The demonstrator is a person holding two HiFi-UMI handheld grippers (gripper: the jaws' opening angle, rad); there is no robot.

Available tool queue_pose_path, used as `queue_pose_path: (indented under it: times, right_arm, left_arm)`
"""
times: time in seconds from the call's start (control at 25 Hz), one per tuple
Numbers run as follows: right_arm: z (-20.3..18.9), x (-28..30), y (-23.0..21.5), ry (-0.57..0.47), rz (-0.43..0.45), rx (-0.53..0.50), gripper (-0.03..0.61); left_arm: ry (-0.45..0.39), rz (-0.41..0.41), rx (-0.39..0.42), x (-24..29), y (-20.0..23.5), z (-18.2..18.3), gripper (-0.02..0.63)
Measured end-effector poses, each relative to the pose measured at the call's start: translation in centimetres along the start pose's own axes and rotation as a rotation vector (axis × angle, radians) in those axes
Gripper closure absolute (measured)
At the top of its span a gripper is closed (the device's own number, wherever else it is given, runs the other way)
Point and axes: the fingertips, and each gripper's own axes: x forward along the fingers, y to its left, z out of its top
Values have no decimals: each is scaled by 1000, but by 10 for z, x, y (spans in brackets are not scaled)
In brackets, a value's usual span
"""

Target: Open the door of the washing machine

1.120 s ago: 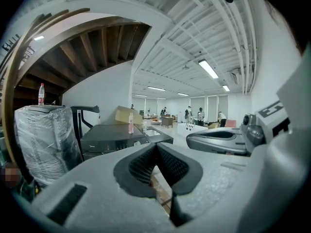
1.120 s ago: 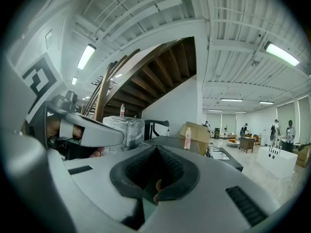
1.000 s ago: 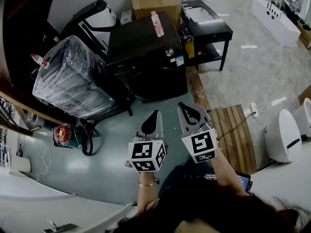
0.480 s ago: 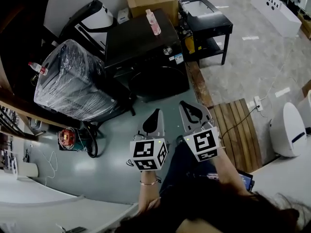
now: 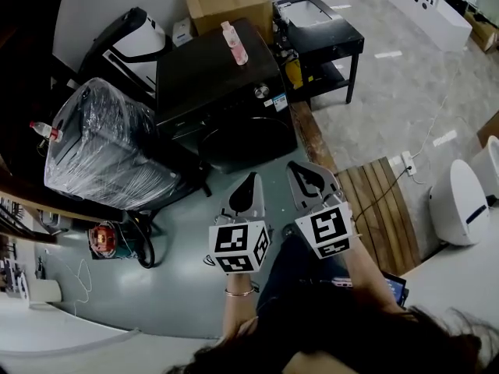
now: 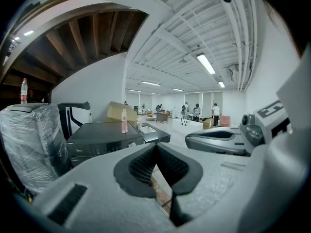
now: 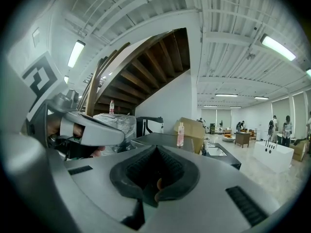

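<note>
Washer [image 5: 218, 84] – pink bottle [image 5: 231, 43] atop, wrapped appliance [image 5: 101, 150] beside – left gripper [image 5: 249, 182], right gripper [image 5: 297, 171] jaws together.

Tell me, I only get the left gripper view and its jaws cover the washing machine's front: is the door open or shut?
Observer: Shut. The head view shows the round door sitting flush in the front of the washing machine.
Operator: Is either gripper at it?
Observer: No. The left gripper and the right gripper are both short of it, over the floor.
Operator: Is the right one holding anything?
Observer: No. Its own view shows the jaws together with nothing between them.
</note>
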Motion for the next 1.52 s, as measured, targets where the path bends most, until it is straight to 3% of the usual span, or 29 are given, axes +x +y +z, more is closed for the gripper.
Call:
queue_pose_path:
  times: [0.52,0.88,1.52]
  right_arm:
    - [-8,105,-16,69,-70,-34,580]
    - [-23,154,-29,108,-89,-26,580]
    - [-78,258,-93,217,54,-64,549]
  left_arm:
    - [11,-82,2,77,80,8,601]
    - [26,-125,-34,115,105,-8,601]
    - [78,-18,-131,228,127,-39,601]
